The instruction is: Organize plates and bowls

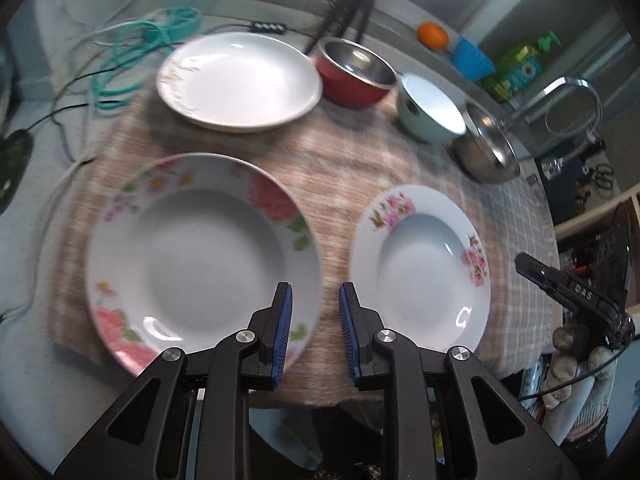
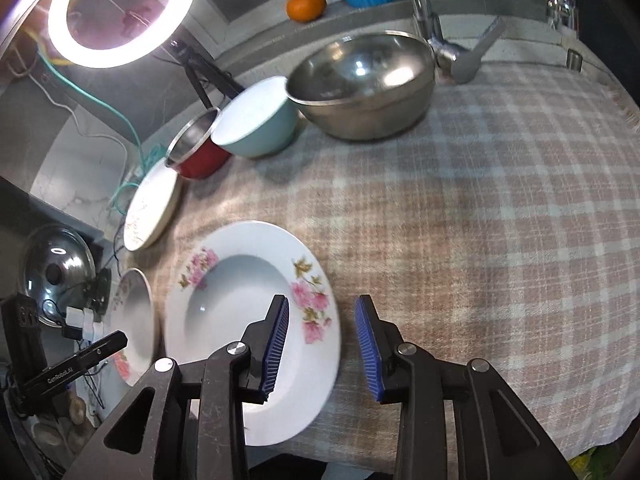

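Both tools are up over the bench and hold nothing. The left tool (image 1: 315,300) has its blue pads a little apart, above the gap between the big rose plate (image 1: 202,256) and the small pink-flower plate (image 1: 420,264). The right tool (image 2: 322,312) has its pads apart too, over the right edge of that same small plate (image 2: 252,320). All the plates lie flat on the checked cloth (image 2: 480,240). A plain white plate (image 1: 240,80), a red bowl (image 1: 354,74), a blue bowl (image 1: 430,108) and a steel bowl (image 1: 488,148) sit further back. The plates are smooth and thin at the rim. I think a pinch that is too shallow could let one slip and crack. A tool coming down crooked could also bump the plate beside it.
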Motion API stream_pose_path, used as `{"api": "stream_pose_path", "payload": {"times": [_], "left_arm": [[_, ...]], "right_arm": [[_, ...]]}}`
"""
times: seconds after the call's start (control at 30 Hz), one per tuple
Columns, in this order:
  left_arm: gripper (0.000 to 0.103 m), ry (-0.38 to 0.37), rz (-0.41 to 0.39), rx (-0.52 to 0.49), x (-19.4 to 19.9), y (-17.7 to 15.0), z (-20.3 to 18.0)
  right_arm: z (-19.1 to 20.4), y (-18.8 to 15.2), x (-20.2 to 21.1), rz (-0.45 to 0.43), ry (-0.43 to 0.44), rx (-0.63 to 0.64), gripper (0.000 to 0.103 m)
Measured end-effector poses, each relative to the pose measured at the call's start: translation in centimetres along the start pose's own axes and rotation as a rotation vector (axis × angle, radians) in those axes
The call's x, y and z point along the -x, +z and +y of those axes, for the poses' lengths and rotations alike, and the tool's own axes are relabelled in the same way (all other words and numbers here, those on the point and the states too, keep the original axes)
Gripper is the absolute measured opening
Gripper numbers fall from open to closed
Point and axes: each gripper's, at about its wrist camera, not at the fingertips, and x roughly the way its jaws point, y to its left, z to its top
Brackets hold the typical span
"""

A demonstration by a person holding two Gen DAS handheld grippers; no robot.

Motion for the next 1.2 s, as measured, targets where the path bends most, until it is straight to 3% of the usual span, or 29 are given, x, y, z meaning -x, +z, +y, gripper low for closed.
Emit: {"api": "stream_pose_path", "payload": {"times": [0.27, 0.47, 0.83, 1.2], "left_arm": [[0.027, 0.086, -0.084, 0.141, 3.0, 0.3, 7.4], [0.031, 0.117, -0.083, 0.206, 3.0, -0.2, 11.0], [0.032, 0.085, -0.048, 0.234, 1.4, -0.7, 13.2], [0.032, 0.062, -0.026, 0.228, 0.3, -0.8, 13.5]], "right_arm": [[6.3, -0.2, -0.5, -0.007, 0.07, 0.102, 0.032], [11.7, -0.8, -3.8, 0.048, 0.117, 0.188, 0.032], [19.1, -2.3, -9.9, 0.157, 0.15, 0.309, 0.032], [19.9, -2.4, -13.2, 0.226, 0.116, 0.313, 0.032]]}}
